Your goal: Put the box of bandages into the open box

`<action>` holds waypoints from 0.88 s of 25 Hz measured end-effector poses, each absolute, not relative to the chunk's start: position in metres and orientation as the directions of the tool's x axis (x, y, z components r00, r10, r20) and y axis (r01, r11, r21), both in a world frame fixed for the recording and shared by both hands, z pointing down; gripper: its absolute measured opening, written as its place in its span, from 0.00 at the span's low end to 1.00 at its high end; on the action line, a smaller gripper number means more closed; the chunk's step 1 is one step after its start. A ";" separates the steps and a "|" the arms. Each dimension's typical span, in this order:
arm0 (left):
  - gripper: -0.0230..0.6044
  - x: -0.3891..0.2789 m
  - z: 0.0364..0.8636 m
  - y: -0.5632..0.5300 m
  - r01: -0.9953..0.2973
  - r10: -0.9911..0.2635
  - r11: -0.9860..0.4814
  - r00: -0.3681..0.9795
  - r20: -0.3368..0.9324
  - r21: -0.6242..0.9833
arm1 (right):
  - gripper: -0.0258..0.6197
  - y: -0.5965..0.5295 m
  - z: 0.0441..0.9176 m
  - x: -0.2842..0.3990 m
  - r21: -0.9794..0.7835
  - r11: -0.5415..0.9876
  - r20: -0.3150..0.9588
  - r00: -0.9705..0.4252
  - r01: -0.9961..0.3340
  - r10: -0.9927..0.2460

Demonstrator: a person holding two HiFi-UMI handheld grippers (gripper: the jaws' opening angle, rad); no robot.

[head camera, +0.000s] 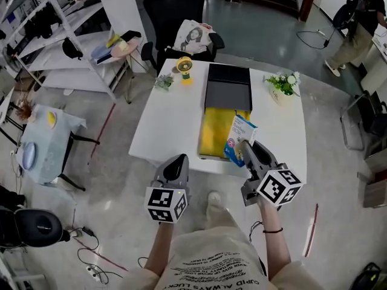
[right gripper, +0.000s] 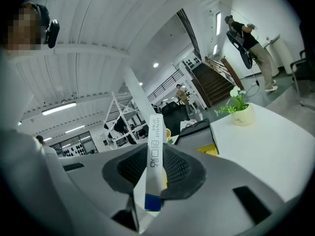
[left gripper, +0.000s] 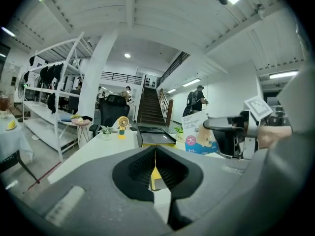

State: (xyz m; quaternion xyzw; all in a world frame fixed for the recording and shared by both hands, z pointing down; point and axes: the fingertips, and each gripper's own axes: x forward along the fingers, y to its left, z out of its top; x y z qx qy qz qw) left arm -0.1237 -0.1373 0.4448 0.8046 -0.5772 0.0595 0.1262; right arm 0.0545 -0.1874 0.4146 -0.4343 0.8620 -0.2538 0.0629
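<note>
Right gripper (head camera: 247,145) has the box of bandages (head camera: 237,136), fingers clamped on its near end. In the right gripper view the carton stands edge-on between the two dark ribbed pads (right gripper: 179,168), its narrow white side facing the camera with a blue band at the bottom. It sits up off the white worktop (head camera: 169,119), tilted, right at the near right corner of the open box (head camera: 214,125). From the head view the carton overlaps the right edge of that yellow lining; whether it touches the box, I cannot tell.

The open box lies in the middle of the worktop with its long side running near to far. Its yellow inside faces up on the near half, and the black lid (head camera: 228,84) is folded back flat on the far half.

Over on the left, the left gripper (head camera: 176,159) hangs just off the near edge of the worktop, left of the open box. Its fingers are narrow, tips together, nothing between them.

Far side of the worktop: a small yellow fan (head camera: 184,68) with a little green plant (head camera: 164,81) just beside it on its left. A white potted plant (head camera: 283,86) sits at the far right corner. A black office chair (head camera: 175,11) is drawn up behind the far edge.
</note>
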 end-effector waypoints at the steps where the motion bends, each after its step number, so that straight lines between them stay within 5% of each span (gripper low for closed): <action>1: 0.07 -0.124 0.448 -0.144 -0.945 -0.913 -0.296 0.322 0.251 0.138 | 0.18 -0.196 0.418 0.052 -0.504 0.492 0.121 -0.622 -0.710 -0.774; 22: 0.07 -0.125 0.532 -0.236 -0.952 -0.854 -0.195 0.284 0.436 0.238 | 0.18 -0.297 0.516 0.004 -0.681 0.409 0.370 -0.766 -0.608 -0.525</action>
